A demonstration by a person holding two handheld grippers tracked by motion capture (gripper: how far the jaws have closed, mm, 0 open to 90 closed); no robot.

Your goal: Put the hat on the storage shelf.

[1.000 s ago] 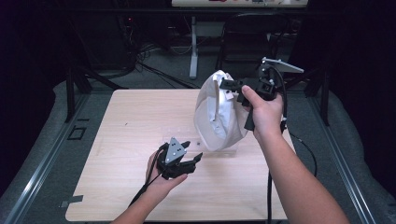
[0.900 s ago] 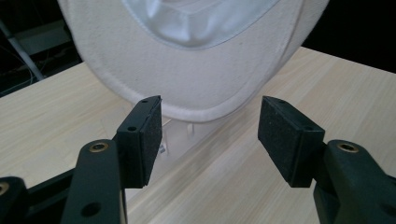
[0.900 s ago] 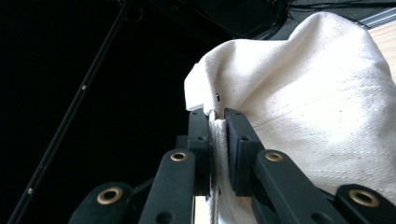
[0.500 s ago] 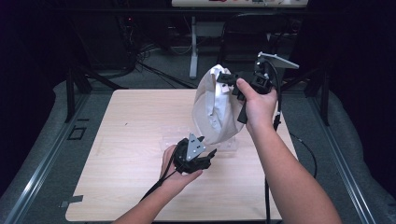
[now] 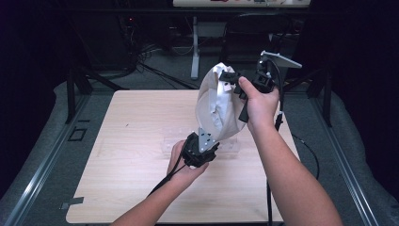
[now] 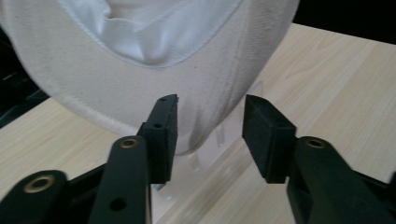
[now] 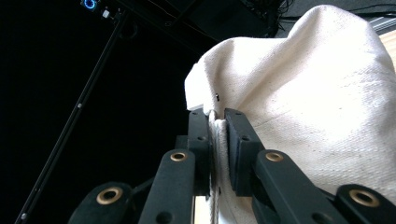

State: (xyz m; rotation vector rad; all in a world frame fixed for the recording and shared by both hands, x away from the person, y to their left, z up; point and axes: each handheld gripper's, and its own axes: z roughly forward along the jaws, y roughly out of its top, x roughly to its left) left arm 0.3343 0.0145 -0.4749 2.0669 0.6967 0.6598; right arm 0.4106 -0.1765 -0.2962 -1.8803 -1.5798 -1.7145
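A cream-white cap hangs in the air over the right half of the wooden table. My right gripper is shut on its upper edge, and in the right gripper view the cloth is pinched between the two jaws. My left gripper sits just under the cap's lower end, open. In the left gripper view its jaws stand apart below the cap's rounded edge, my left gripper not touching it as far as I can see.
A clear plastic stand lies on the table under the cap, also glimpsed as a clear plastic piece in the left gripper view. Dark floor, cables and metal frames surround the table. Grey rails run along both sides.
My left gripper has moved right and forward, up to the cap's lower end. My right gripper has lifted the cap a little higher and tilted it more upright.
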